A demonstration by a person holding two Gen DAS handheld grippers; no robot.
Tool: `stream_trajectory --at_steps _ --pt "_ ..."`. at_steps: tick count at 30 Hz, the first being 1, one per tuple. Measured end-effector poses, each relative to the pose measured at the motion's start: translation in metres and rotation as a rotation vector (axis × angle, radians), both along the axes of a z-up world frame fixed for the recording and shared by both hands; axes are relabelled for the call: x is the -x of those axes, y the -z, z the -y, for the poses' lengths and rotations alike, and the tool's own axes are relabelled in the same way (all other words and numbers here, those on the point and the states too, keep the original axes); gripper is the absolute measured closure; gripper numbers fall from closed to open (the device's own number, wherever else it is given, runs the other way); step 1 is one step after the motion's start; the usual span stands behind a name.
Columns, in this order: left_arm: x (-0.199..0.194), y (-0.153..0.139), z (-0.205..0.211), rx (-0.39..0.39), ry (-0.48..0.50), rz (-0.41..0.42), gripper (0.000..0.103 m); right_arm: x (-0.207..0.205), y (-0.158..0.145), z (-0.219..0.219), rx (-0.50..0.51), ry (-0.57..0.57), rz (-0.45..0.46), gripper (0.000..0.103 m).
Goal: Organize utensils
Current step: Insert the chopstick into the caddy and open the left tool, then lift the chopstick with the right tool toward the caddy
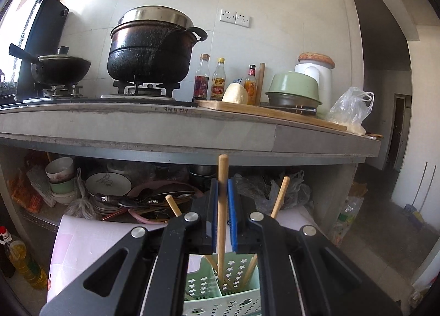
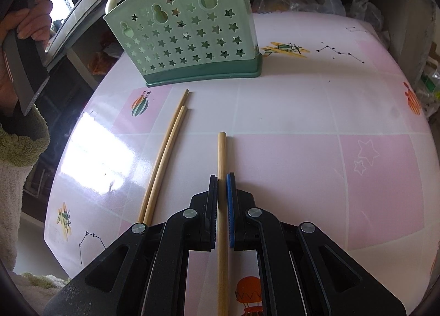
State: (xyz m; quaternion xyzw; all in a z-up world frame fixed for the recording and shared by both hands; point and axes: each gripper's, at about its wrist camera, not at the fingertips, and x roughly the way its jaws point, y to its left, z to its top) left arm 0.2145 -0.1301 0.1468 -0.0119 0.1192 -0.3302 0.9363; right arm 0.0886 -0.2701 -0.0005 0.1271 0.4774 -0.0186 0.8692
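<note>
In the left wrist view my left gripper (image 1: pixel 223 181) is shut on a wooden chopstick (image 1: pixel 222 206) that stands upright, its lower end down inside the green star-holed utensil holder (image 1: pixel 209 283) below the fingers. Two more chopsticks (image 1: pixel 279 197) lean in the holder. In the right wrist view my right gripper (image 2: pixel 222 177) is shut on another chopstick (image 2: pixel 222 156) lying along the pink table (image 2: pixel 302 151). Two loose chopsticks (image 2: pixel 167 148) lie side by side to its left. The green holder (image 2: pixel 189 38) stands at the table's far edge.
A grey counter (image 1: pixel 192 129) carries a big black pot (image 1: pixel 151 46), a wok (image 1: pixel 60 67), sauce bottles (image 1: pixel 218 82) and a cutting board. Bowls and plates (image 1: pixel 107 186) crowd the shelf beneath. A hand in a fleece sleeve (image 2: pixel 16 151) holds the other gripper at left.
</note>
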Motion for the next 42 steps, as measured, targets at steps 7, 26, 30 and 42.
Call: stream_trajectory --at_steps 7,26,30,42 --pt "-0.004 0.014 0.001 -0.014 -0.016 -0.037 0.096 -0.001 -0.001 -0.002 0.024 -0.023 -0.011 0.098" --pt "0.011 0.02 -0.01 -0.017 -0.023 -0.073 0.05 -0.002 -0.001 -0.004 0.04 -0.022 -0.014 0.098" --pt "0.018 0.021 -0.014 -0.02 -0.015 -0.091 0.04 -0.002 -0.001 -0.004 0.037 -0.019 -0.017 0.098" --pt "0.034 0.027 -0.028 -0.042 -0.026 -0.121 0.027 -0.002 -0.003 -0.001 0.027 -0.009 -0.019 0.098"
